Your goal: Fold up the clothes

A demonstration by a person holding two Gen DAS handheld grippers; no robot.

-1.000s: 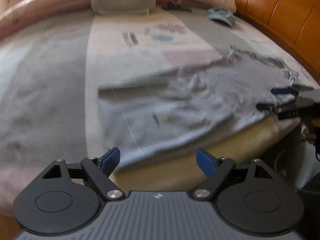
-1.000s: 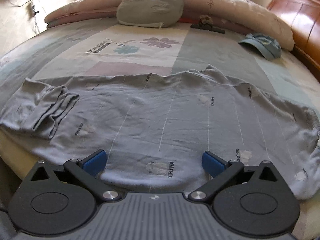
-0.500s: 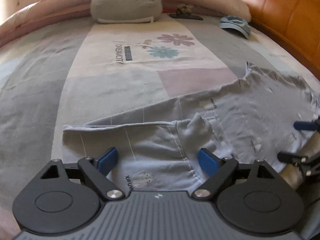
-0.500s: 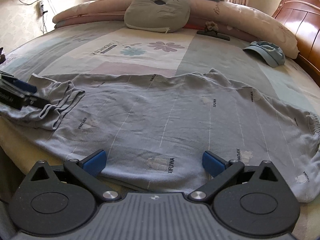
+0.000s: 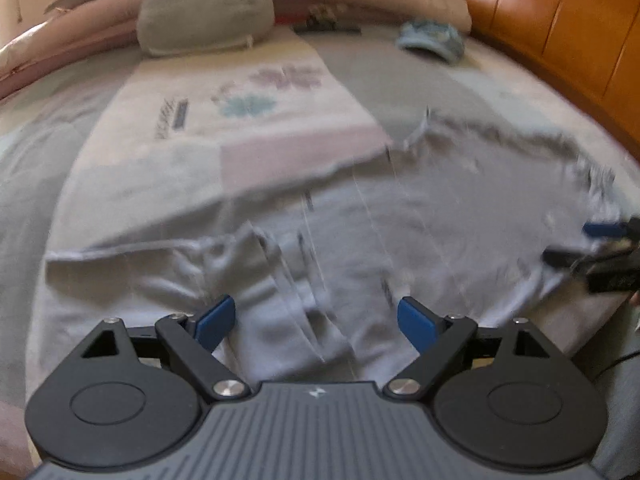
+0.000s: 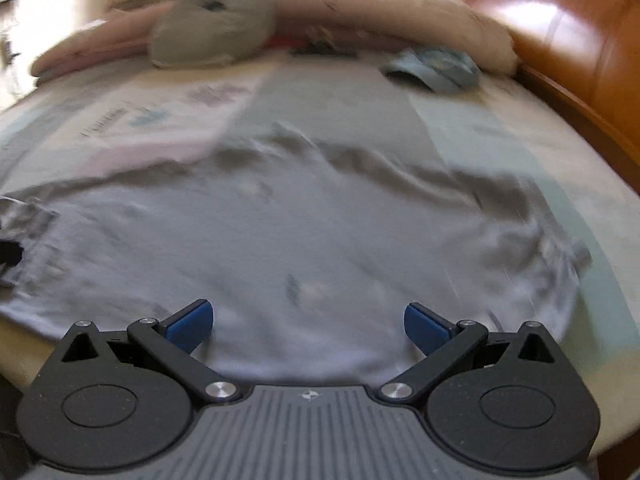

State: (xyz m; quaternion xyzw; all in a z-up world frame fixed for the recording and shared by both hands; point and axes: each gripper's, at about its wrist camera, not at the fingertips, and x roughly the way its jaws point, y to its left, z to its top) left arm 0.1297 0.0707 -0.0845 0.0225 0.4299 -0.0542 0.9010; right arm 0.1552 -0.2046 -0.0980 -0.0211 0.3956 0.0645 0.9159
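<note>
Grey long-sleeved shirt (image 6: pixel 312 248) lies spread flat on the bed (image 6: pixel 500 132), near its front edge, one hem just over the edge toward me. Its long axis runs side to side across both views, sleeve end to sleeve end. The collar notch (image 5: pixel 420 136) points away from me, toward the pillows (image 6: pixel 400 8).

Left tongs (image 5: pixel 316 320): jaws wide apart, nothing gripped. They hang over the bunched, partly folded-in sleeve (image 5: pixel 272 280) at the shirt's left end. Right tongs (image 6: pixel 308 326): jaws wide apart, nothing gripped; below them is the shirt's body near the front hem. In the left view the right tongs show at the far right edge, by the other sleeve end. Both views are blurred, so fine creases are not readable.

Step, as I judge it: between grasps, placing both tongs for a first fold; the shirt is not yet folded apart from that rumpled left sleeve.

Next move calls for: lowering each set of tongs onto an edge, pinching a single layer cleanly, then carrying the sleeves inward across the long axis. Left sleeve likely needs smoothing first. Cap (image 6: pixel 436 68) and cushion (image 6: pixel 212 32) lie well apart from the shirt.
</note>
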